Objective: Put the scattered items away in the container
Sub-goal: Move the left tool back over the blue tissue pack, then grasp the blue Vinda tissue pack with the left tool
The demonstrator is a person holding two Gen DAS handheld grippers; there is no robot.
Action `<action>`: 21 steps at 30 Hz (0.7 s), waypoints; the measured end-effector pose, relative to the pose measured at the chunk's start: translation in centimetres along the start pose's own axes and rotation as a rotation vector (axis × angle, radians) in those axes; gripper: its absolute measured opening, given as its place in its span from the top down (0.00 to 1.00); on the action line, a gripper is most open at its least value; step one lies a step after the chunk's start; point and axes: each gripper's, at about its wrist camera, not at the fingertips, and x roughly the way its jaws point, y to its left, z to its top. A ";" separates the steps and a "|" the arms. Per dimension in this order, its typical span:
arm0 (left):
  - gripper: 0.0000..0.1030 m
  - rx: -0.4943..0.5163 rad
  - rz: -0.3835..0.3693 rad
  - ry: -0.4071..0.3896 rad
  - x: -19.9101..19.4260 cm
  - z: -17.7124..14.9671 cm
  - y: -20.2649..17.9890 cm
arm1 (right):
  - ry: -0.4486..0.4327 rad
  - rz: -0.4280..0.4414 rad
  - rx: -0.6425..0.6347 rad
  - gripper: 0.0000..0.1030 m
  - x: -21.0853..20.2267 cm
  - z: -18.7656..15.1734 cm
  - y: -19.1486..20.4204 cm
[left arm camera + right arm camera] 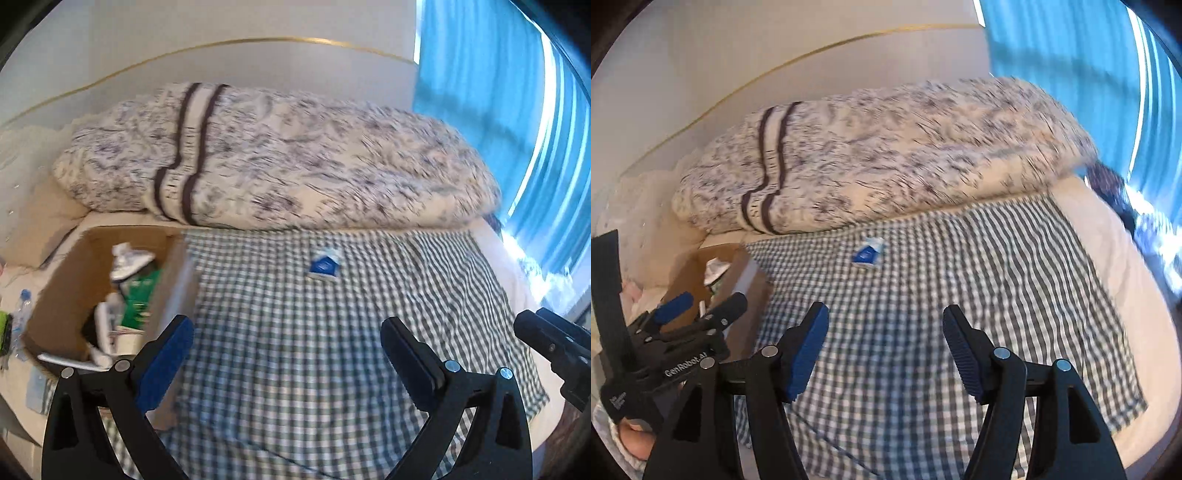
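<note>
Grippers first: our left gripper (pixel 288 347) hangs over the checked cloth (pixel 332 332) w/ jaws spread wide, nothing between them. Our right gripper (pixel 886 343) is likewise wide apart & empty, just beside the left one. Ahead of both, a small blue-and-white packet (pixel 324 265) lies alone on the checks, well apart from the cardboard box (pixel 66 280) at the cloth's left edge. Inside the box we see a green pack (pixel 142 295) & white items, too blurred to name. Behind: a rolled patterned duvet (pixel 277 158); blue curtain (pixel 480 66) at right.
</note>
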 end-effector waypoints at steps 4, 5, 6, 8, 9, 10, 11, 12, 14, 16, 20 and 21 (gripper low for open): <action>0.00 0.048 -0.006 0.005 3.0 0.0 -2.7 | 0.025 -0.003 0.046 0.38 2.2 -0.2 -2.5; 0.00 0.051 -0.012 0.006 3.9 0.1 -3.1 | 0.032 0.000 0.052 0.38 3.0 -0.2 -2.9; 0.00 0.053 -0.017 0.014 5.2 0.3 -3.4 | 0.042 0.001 0.056 0.38 3.9 -0.2 -3.3; 0.00 0.051 -0.022 0.031 7.4 0.6 -3.9 | 0.064 -0.007 0.054 0.38 5.7 -0.2 -3.9; 0.00 0.048 -0.023 0.047 9.0 0.8 -4.1 | 0.076 -0.013 0.050 0.38 6.7 -0.1 -4.2; 0.00 0.044 -0.025 0.059 10.4 1.0 -4.3 | 0.087 -0.018 0.048 0.38 7.6 -0.2 -4.5; 0.00 0.041 -0.031 0.072 11.8 1.2 -4.5 | 0.100 -0.023 0.047 0.38 8.7 -0.2 -4.9; 0.00 0.040 -0.039 0.083 13.2 1.4 -4.5 | 0.112 -0.027 0.049 0.38 9.7 -0.1 -5.3; 0.00 0.043 -0.052 0.102 16.2 1.8 -4.7 | 0.136 -0.029 0.059 0.38 11.7 -0.2 -6.2; 0.00 0.051 -0.047 0.117 19.1 2.3 -5.1 | 0.158 -0.037 0.072 0.38 13.6 -0.2 -7.1; 0.00 0.020 -0.053 0.154 24.3 3.5 -4.7 | 0.204 -0.037 0.090 0.38 17.2 -0.4 -8.6; 0.00 0.008 -0.064 0.168 25.8 3.8 -4.5 | 0.214 -0.038 0.090 0.38 18.1 -0.4 -8.9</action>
